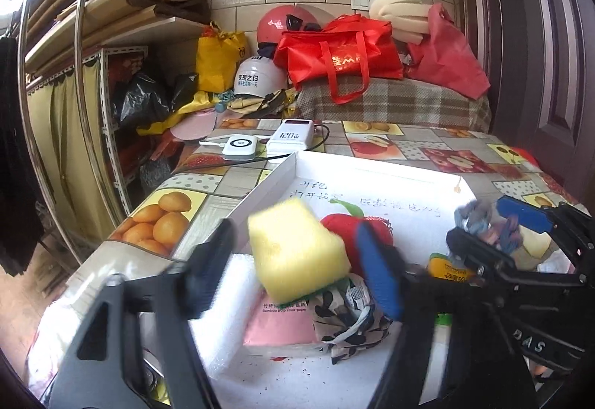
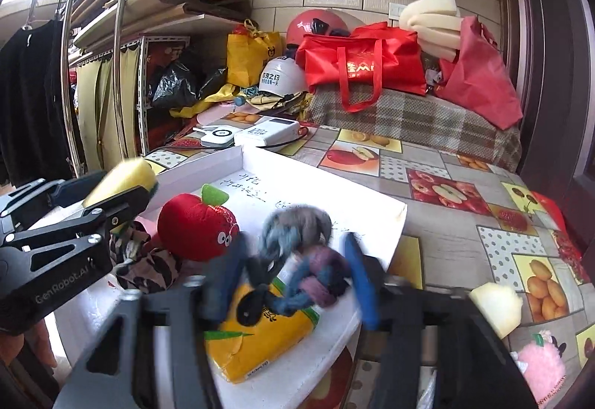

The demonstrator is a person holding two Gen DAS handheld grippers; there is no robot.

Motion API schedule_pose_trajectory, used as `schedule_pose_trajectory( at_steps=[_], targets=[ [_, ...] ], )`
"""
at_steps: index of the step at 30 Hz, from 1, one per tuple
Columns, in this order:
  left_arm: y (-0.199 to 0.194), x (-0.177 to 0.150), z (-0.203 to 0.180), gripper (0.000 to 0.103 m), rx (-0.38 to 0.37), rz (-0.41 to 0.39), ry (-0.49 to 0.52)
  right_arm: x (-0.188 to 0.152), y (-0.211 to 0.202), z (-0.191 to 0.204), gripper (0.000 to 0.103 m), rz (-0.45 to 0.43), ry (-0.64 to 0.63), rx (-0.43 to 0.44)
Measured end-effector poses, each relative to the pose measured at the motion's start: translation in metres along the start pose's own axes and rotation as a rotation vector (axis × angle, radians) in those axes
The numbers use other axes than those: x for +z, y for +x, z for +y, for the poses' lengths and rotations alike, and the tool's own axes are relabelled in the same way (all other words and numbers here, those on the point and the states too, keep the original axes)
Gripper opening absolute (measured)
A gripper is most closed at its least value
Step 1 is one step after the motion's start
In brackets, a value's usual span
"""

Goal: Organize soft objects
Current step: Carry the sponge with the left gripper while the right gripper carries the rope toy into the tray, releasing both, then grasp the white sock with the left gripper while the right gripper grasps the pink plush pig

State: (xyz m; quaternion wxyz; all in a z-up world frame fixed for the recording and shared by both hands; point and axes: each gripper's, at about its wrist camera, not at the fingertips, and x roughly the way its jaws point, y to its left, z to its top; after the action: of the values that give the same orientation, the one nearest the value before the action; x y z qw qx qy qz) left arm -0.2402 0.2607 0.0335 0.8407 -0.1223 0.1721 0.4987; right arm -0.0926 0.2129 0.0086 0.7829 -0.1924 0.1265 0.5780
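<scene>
Over a white box [image 1: 297, 163] already holding a plush apple [image 2: 197, 226] and tissue packs, the left gripper [image 1: 297, 260] fingers stand apart around a yellow sponge [image 1: 293, 249], the right gripper [image 2: 290, 271] fingers apart around knitted yarn [image 2: 297, 253]; a foam piece [image 2: 496, 308] and pink plush [image 2: 541, 368] await on the surface [image 2: 446, 163].

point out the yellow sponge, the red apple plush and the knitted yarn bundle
yellow sponge [image 1: 295, 247], left wrist view, front face
red apple plush [image 2: 195, 225], right wrist view, body
knitted yarn bundle [image 2: 297, 241], right wrist view, middle
</scene>
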Motion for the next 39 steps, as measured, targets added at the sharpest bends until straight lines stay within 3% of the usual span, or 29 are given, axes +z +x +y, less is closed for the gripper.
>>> schedule_pose_trajectory(
  at_steps=[1, 3, 9, 11, 18, 23, 25, 32, 39],
  targets=[
    [0.000, 0.000, 0.004, 0.090, 0.002, -0.001, -0.020, 0.000, -0.001, 0.000, 0.084, -0.005, 0.001, -0.014],
    [0.003, 0.000, 0.011, 0.096, -0.011, 0.008, -0.049, 0.000, -0.001, -0.003, 0.086, -0.012, 0.013, -0.014],
    [-0.004, 0.000, 0.010, 0.096, -0.001, -0.024, -0.046, 0.000, -0.003, 0.000, 0.092, -0.029, -0.003, -0.029],
    [-0.005, 0.000, 0.009, 0.096, 0.001, -0.031, -0.041, 0.001, -0.005, 0.004, 0.103, -0.039, -0.016, -0.034],
    [-0.011, 0.000, 0.012, 0.096, 0.004, -0.061, -0.061, -0.002, -0.015, 0.005, 0.103, -0.074, -0.018, -0.080],
    [-0.025, -0.003, 0.004, 0.096, 0.023, -0.129, -0.032, -0.008, -0.029, 0.006, 0.103, -0.085, -0.004, -0.146],
    [-0.026, -0.004, 0.000, 0.103, 0.036, -0.126, -0.011, -0.011, -0.037, 0.004, 0.103, -0.102, 0.010, -0.143],
    [-0.028, -0.005, 0.000, 0.103, 0.054, -0.124, -0.021, -0.019, -0.056, -0.025, 0.103, -0.162, 0.157, -0.078],
    [-0.034, -0.009, -0.003, 0.103, 0.010, -0.123, -0.026, -0.035, -0.088, -0.044, 0.103, -0.183, 0.136, -0.096]
  ],
)
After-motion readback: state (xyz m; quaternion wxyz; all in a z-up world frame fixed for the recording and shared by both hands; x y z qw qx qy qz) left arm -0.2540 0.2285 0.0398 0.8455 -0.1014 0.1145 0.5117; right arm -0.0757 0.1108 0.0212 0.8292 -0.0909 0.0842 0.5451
